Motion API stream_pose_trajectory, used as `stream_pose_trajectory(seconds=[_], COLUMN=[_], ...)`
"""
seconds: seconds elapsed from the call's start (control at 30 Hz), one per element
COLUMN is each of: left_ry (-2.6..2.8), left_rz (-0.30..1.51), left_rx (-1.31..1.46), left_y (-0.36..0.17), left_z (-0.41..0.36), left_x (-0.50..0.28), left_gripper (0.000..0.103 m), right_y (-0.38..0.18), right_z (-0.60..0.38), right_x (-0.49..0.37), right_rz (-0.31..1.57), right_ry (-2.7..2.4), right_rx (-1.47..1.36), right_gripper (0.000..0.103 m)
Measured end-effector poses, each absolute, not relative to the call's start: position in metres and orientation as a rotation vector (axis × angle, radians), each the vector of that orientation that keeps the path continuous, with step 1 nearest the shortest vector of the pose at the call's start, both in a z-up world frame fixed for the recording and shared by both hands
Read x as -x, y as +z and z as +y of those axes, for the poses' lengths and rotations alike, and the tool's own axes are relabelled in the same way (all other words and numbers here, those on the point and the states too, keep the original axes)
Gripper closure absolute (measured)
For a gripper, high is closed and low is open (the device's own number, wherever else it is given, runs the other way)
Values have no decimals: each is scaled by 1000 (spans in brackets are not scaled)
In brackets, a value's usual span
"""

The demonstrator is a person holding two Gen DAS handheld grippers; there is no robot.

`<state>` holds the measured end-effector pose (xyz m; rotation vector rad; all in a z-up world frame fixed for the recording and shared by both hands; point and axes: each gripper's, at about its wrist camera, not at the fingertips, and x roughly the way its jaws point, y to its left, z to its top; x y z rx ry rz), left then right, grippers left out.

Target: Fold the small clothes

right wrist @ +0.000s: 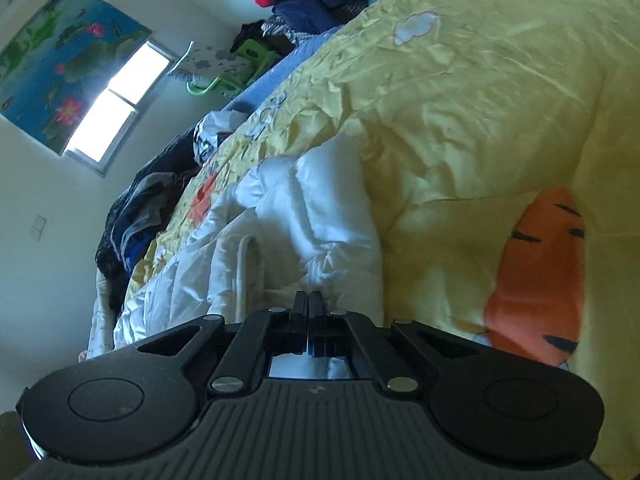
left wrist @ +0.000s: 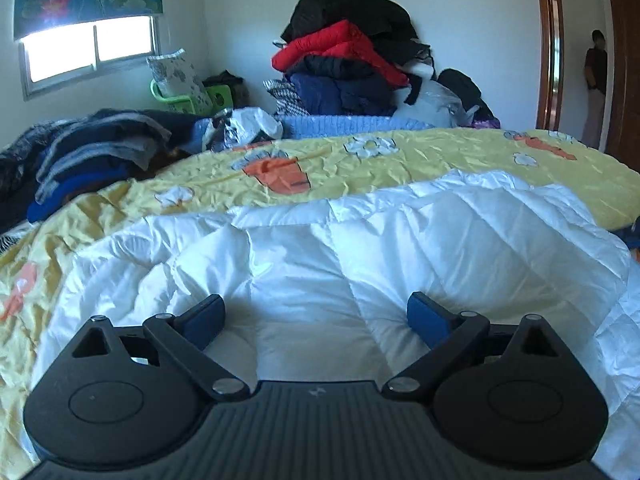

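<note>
A white quilted padded garment (left wrist: 340,256) lies spread on the yellow bedspread (left wrist: 360,168). My left gripper (left wrist: 316,312) is open, its blue-padded fingers (left wrist: 206,318) wide apart just over the garment's near part. In the right wrist view, rolled sideways, the same white garment (right wrist: 312,208) lies on the yellow bedspread (right wrist: 460,100). My right gripper (right wrist: 309,304) is shut, its jaws pressed together at the garment's edge; white fabric shows behind the jaws, so it seems pinched.
A tall pile of dark and red clothes (left wrist: 352,60) stands at the far side of the bed. Folded dark clothes (left wrist: 92,148) lie at the left. A green basket (left wrist: 188,96) sits by the window. A person (left wrist: 596,84) stands in the doorway at right.
</note>
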<state>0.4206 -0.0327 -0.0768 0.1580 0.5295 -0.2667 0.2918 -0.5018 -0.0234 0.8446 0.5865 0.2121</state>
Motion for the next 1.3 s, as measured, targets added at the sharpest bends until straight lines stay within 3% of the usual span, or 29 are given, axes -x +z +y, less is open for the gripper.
stream_pose_trajectory(seconds=[0.03, 0.13, 0.23, 0.27, 0.5, 0.6, 0.63, 0.67, 0.7, 0.97, 1.13, 1.3], left_ry=[-265, -330, -318, -291, -100, -58, -44, -36, -31, -146, -229, -158], left_rz=[521, 428, 346, 328, 260, 289, 289, 290, 291, 351, 493, 648], left_rx=[-159, -175, -197, -182, 202, 278, 287, 296, 307, 336, 117, -37], left_y=[-73, -60, -48, -42, -1, 2, 2, 2, 2, -4, -36, -88], left_z=[-34, -26, -12, -4, 88, 110, 113, 116, 119, 108, 57, 32], left_x=[-417, -389, -373, -373, -381, -388, -388, -388, -389, -403, -431, -462], left_gripper=[4, 4, 4, 4, 4, 4, 4, 4, 4, 3, 3, 0], right_y=[-19, 1, 15, 16, -6, -9, -9, -9, -9, 22, -7, -26], right_z=[-501, -491, -478, -475, -472, -465, -463, -462, -459, -481, -482, -475], right_x=[-287, -279, -286, -289, -307, -313, -314, -314, -315, -286, -293, -296], right_rz=[540, 457, 497, 519, 655, 681, 688, 685, 684, 500, 622, 625], right_ry=[207, 232, 296, 305, 324, 359, 365, 375, 401, 399, 295, 297], right_rx=[-846, -799, -752, -735, -778, -792, -794, -798, -794, -774, -699, -748], right_gripper=[86, 75, 40, 34, 33, 39, 48, 74, 85, 86, 86, 86])
